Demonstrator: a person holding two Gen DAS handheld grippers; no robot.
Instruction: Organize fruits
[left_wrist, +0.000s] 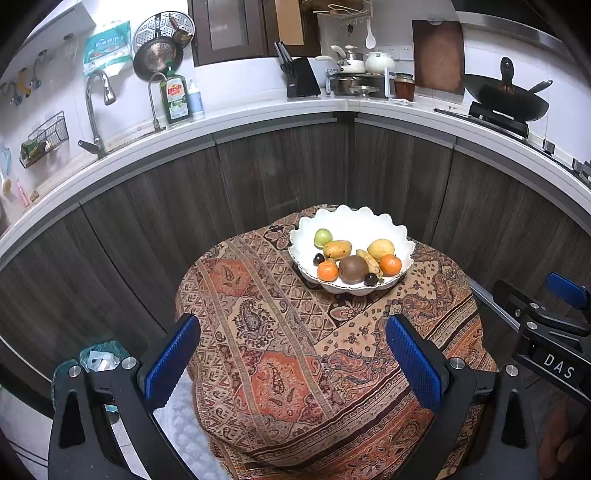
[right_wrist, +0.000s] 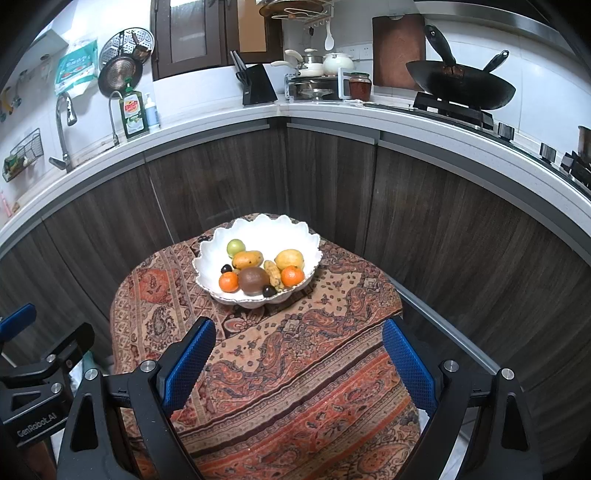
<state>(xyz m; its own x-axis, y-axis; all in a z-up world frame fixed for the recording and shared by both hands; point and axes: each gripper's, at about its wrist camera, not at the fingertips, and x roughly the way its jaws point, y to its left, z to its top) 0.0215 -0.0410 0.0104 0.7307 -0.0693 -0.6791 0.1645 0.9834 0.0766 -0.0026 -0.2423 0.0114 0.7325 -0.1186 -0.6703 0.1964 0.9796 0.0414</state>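
A kitchen table (left_wrist: 280, 354) bears the fruit bowl (left_wrist: 351, 225) near its far edge; both grippers (left gripper (left_wrist: 291, 365), right gripper (right_wrist: 299, 365)) spread wide, empty, nothing apparently left to gather.

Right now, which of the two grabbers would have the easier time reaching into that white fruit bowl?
Probably the right gripper. In its view the white bowl sits nearly straight ahead between its open jaws; in the left gripper's view the bowl lies off to the right. Both are open, empty and short of the bowl.
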